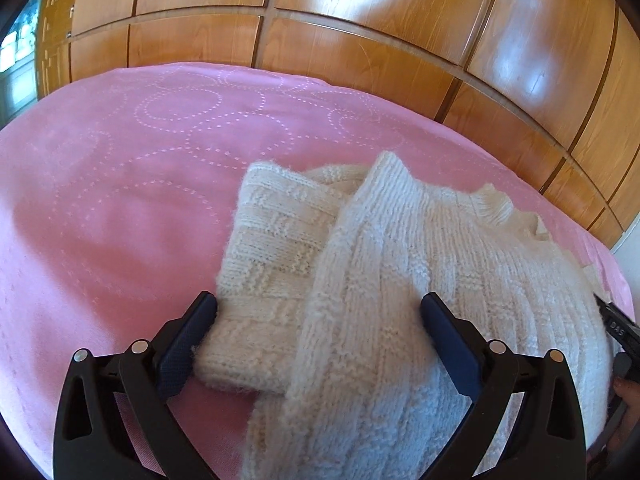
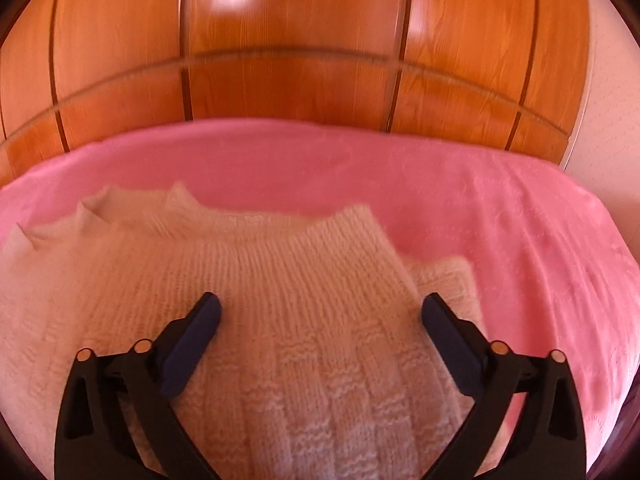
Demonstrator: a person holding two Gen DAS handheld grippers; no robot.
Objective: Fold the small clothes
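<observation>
the right wrist view is blurred, so the knit pattern there is hard to read, & the near part of the cream knitted sweater [image 2: 256, 320] is cut off at the bottom edge. in the left wrist view the sweater [image 1: 400, 300] also runs out of the pic at the bottom, & at the far right edge only a piece of a dark tool [image 1: 618, 330] with a fingertip of a hand [image 1: 628, 390] under it shows; what it is exactly i cannot tell.

left gripper [image 1: 319, 306] points down at a slant over the sweater, jaws wide apart. its left pad touches the edge of the folded-in sleeve [image 1: 276, 248]; the right pad lies against the top knit layer. nothing is pinched between them. right gripper [image 2: 321, 306] also slants down, jaws spread as wide as they go, pads resting on or just above the knit, w/o grip on it.

no containers in view. the sweater lies flat on the pink bedspread [image 1: 120, 184], partly folded: one ribbed layer is turned over the body & a sleeve lies under it. the neck opening [image 2: 132, 208] is on the far side, toward the wooden wardrobe [image 1: 360, 40] behind the bed
</observation>
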